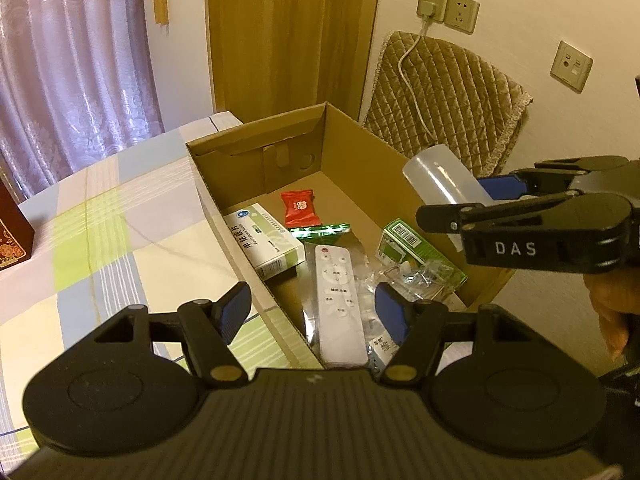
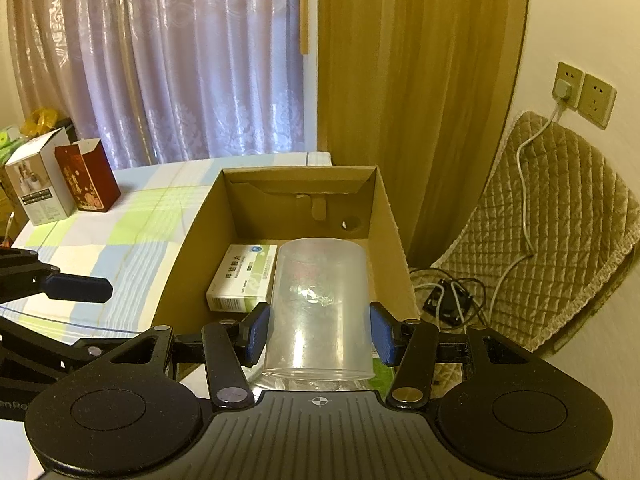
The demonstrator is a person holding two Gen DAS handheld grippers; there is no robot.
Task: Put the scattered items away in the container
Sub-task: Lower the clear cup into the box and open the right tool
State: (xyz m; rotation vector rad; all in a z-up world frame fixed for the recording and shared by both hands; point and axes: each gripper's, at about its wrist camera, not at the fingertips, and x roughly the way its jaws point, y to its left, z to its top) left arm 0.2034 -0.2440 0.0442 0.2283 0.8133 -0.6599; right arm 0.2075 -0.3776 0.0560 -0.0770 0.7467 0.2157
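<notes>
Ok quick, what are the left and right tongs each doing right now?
Left tongs: open, holding nothing, above the cardboard box.
Right tongs: shut on the clear plastic cup, held over the box.

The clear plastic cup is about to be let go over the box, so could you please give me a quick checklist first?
1. Grip: the right gripper jaws press both sides of the clear plastic cup. Ok.
2. Position: the cup hangs at the cardboard box's right wall, partly over the inside. Cannot tell if fully over.
3. Landing spot: bare floor shows only at the far end; the white remote, green box and clear packets lie nearer. Not ok for a straight drop.
4. Left gripper: open, empty, over the box's near end. Ok.
5. Height above contents: cannot tell.
</notes>
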